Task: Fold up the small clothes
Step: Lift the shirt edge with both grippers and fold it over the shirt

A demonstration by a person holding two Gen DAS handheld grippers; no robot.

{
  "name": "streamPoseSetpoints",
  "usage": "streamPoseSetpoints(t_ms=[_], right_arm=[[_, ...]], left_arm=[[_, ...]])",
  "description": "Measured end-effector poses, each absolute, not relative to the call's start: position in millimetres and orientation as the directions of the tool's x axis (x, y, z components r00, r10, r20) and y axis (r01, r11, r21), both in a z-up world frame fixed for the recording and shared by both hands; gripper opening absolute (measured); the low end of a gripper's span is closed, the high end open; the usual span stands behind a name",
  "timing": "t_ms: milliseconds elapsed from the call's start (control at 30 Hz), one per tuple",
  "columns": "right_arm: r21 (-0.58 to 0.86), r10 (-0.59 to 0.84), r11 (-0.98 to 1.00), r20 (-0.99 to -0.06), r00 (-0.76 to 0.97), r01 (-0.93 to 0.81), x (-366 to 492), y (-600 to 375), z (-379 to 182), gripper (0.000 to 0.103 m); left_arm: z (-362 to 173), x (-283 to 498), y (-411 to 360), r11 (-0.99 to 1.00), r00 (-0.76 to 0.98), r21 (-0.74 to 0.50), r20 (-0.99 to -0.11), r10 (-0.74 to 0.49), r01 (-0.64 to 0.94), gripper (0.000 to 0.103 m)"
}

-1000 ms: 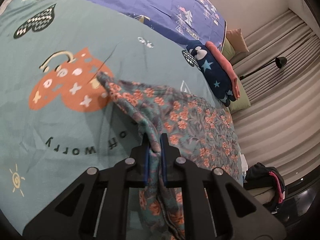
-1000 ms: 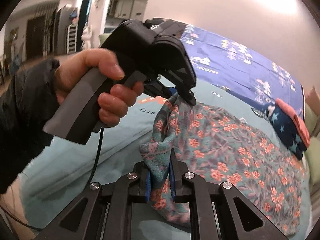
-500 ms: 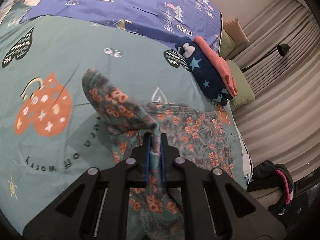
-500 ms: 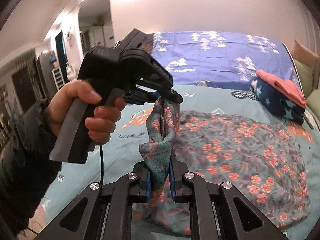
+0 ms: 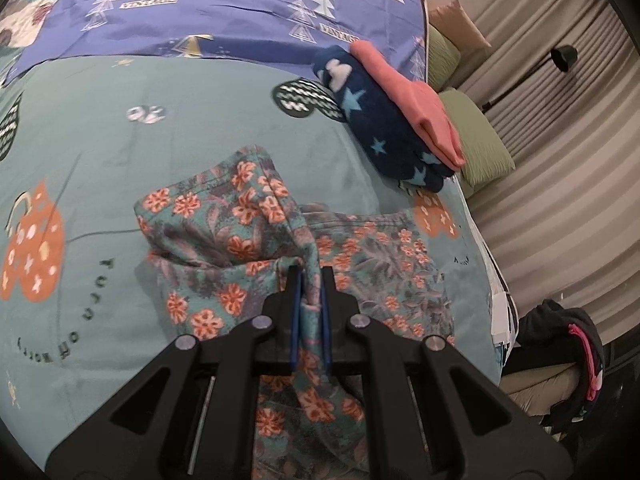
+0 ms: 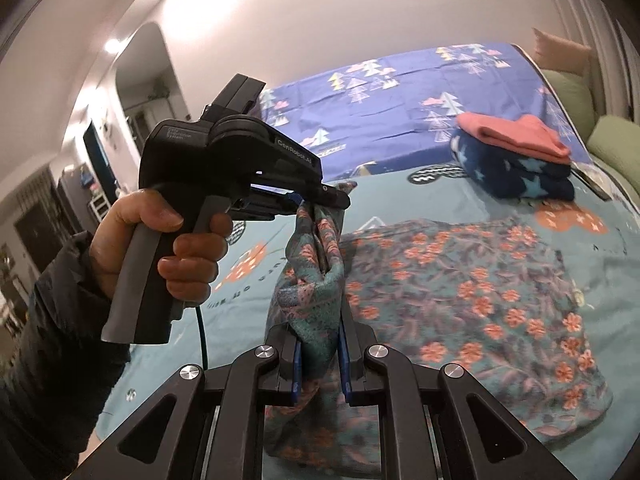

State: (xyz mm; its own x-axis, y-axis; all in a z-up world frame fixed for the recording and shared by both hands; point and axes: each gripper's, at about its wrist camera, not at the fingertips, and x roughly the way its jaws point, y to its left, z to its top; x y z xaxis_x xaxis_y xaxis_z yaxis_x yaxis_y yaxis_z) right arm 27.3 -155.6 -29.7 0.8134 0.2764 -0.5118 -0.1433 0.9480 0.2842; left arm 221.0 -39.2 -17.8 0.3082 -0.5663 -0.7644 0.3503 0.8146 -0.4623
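A teal floral garment with orange flowers lies partly flat on the teal bedspread. My left gripper is shut on one lifted edge of the floral garment, which drapes back over the flat part. My right gripper is shut on another bunch of the same edge. In the right wrist view a person's hand holds the left gripper just above and beyond mine, cloth stretched between the two grips.
A folded pile, a pink garment on a navy star-patterned one, sits at the bed's far right. A purple tree-print sheet covers the head end. Green pillows, curtains and a dark bag lie past the right edge.
Both grippers have carried the held edge up and across toward the folded pile, so the lifted cloth now lies doubled over the flat part. The right wrist has rolled.
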Motion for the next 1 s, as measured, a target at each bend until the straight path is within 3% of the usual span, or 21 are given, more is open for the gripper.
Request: streamPoseSetpoints(t_ms=[1000], right_arm=[[0.446, 0.183, 0.893, -0.476, 0.860, 0.057, -20, -285, -40, 0.013]], left_arm=[[-23, 207, -214, 0.791, 0.202, -0.367, -0.835, -0.512, 0.489, 0.010]])
